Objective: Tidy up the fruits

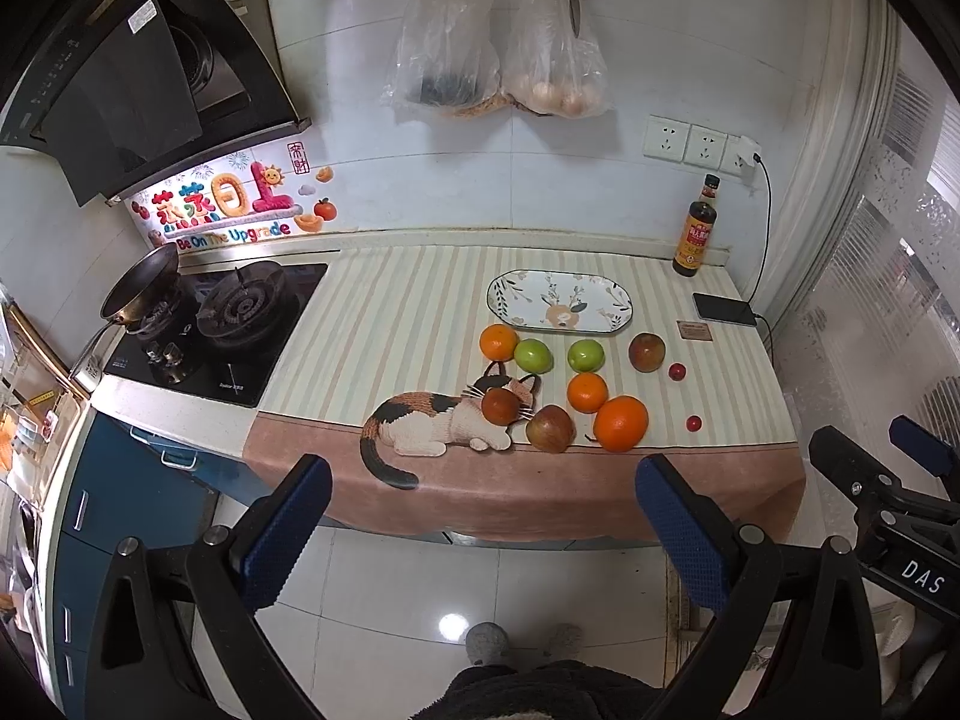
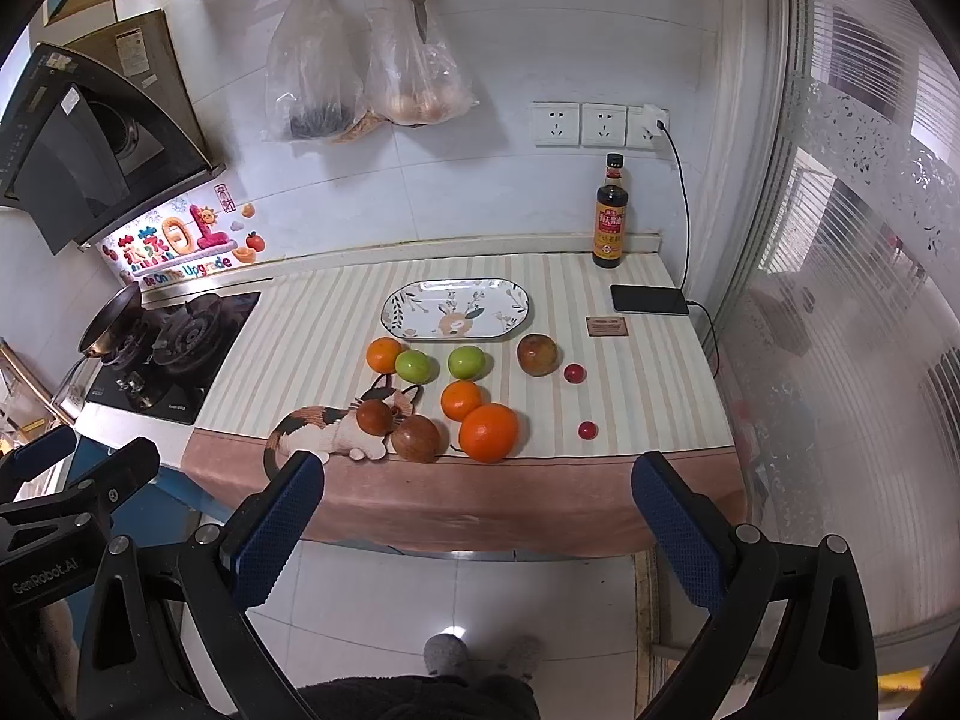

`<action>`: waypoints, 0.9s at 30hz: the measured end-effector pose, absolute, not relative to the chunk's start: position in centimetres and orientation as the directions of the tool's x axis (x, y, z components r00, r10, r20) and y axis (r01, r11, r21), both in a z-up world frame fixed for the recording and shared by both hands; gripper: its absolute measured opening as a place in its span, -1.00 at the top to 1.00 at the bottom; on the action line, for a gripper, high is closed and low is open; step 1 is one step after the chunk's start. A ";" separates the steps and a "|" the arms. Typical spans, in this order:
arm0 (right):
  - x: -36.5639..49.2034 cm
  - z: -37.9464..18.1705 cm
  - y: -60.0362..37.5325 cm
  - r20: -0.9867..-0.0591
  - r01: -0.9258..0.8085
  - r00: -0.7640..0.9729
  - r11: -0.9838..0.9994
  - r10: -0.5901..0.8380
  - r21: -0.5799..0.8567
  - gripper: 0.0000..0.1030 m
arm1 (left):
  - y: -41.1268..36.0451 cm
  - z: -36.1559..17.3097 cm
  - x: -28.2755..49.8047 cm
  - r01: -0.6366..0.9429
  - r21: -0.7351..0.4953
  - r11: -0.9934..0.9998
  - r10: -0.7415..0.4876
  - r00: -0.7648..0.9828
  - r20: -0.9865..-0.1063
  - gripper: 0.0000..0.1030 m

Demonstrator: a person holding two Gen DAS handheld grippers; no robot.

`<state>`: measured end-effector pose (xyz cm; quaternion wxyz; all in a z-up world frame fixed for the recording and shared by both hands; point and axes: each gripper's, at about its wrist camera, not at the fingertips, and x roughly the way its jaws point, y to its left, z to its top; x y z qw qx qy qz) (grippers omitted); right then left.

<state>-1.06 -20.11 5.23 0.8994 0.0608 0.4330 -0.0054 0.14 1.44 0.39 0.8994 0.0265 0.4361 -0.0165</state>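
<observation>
Both the left gripper (image 1: 483, 531) and the right gripper (image 2: 477, 531) hang off the desk's (image 1: 420, 300) near edge, jaws wide apart and holding nothing. The fruits (image 1: 588, 393) lie loose on the striped cloth, just near of the oval plate (image 1: 618, 300), which holds none.
</observation>
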 end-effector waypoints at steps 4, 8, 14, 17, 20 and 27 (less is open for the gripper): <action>-1.1 5.4 -19.8 -0.780 0.060 0.624 0.992 0.049 0.110 -1.00 | 1.6 0.3 0.1 0.048 0.027 0.998 -0.009 0.619 -0.786 -1.00; -0.8 5.3 -19.5 -0.779 0.063 0.623 0.989 0.065 0.133 -1.00 | 1.9 0.1 0.6 0.040 0.024 0.999 -0.006 0.621 -0.784 -1.00; 0.7 4.2 -20.2 -0.747 0.097 0.656 0.969 0.108 0.226 -1.00 | 3.5 -0.2 2.3 -0.019 0.054 0.998 0.051 0.721 -0.691 -1.00; 2.3 2.8 -19.8 -0.732 0.116 0.675 0.966 0.093 0.230 -1.00 | 4.5 -1.1 4.0 -0.025 0.075 0.997 0.069 0.739 -0.670 -1.00; 4.8 0.4 -19.3 -0.748 0.136 0.658 0.963 0.088 0.233 -1.00 | 5.4 -3.0 6.6 -0.017 0.097 0.995 0.079 0.717 -0.692 -1.00; 10.9 -7.7 -19.4 -0.831 0.175 0.544 0.952 0.120 0.252 -1.00 | 4.6 -10.1 13.1 0.030 0.107 0.994 0.070 0.573 -0.817 -1.00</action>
